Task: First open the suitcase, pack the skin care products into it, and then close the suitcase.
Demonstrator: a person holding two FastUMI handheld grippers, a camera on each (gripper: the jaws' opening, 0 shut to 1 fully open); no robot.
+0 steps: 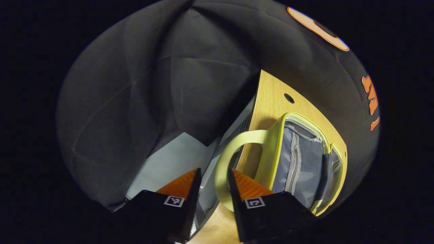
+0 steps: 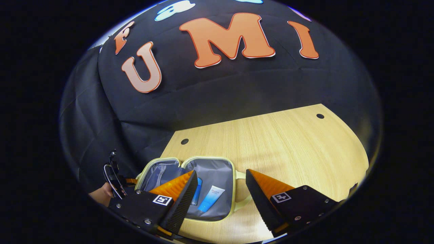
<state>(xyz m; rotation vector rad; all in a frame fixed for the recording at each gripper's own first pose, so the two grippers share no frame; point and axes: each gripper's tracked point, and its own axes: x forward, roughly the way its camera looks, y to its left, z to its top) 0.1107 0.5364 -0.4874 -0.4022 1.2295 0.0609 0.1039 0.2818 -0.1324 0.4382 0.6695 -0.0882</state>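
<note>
A pale wooden table (image 2: 271, 142) stands against the booth's black cloth wall. Nearest in the right gripper view, the right gripper (image 2: 222, 193) hangs with its jaws wide apart and empty. Just beyond lies the suitcase (image 2: 190, 184), spread open at the table's left edge, with two blue tubes (image 2: 211, 198) inside, their long axes running front to back. The left gripper (image 1: 214, 184) brackets the handle (image 1: 225, 159), jaws parted. Packing looks finished; closing the lid comes next.

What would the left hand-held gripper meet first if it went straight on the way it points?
Probably the suitcase handle: in the left gripper view the loop sits between the open fingers of the left hand-held gripper. Depth is unclear; past it lie the table edge and the booth wall.
</note>
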